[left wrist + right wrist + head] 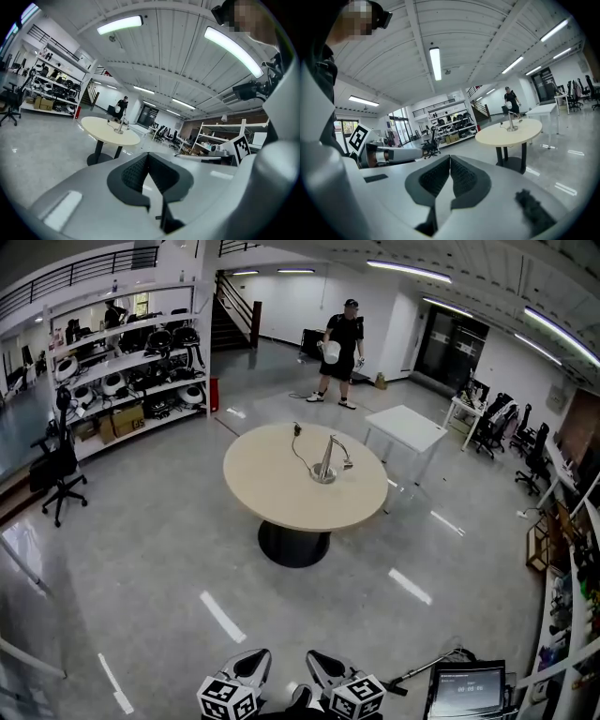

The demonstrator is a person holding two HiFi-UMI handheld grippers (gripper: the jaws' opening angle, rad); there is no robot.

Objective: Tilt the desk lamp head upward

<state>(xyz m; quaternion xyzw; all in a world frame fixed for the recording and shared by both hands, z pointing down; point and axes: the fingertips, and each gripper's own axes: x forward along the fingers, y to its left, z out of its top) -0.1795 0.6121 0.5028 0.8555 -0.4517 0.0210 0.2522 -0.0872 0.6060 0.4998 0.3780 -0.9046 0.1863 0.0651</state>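
Observation:
A silver desk lamp (328, 461) stands on a round beige table (272, 486) in the middle of the hall, with its thin head bent over to the right. A dark cord runs from its base toward the table's far edge. Both grippers are far from it, low at the near edge of the head view. My left gripper (250, 661) and my right gripper (320, 661) are side by side, both shut with nothing between the pads. The left gripper view shows its jaws (148, 157) closed, with the lamp (123, 126) small and distant. In the right gripper view the jaws (450, 160) are closed too, and the lamp (512, 122) is far off.
A person (341, 351) stands beyond the table. A white square table (405, 427) sits to its right, with office chairs (502, 423) farther back. Shelving (127, 371) lines the left wall, with a black chair (58, 474) nearby. A screen on a stand (466, 688) is at my near right.

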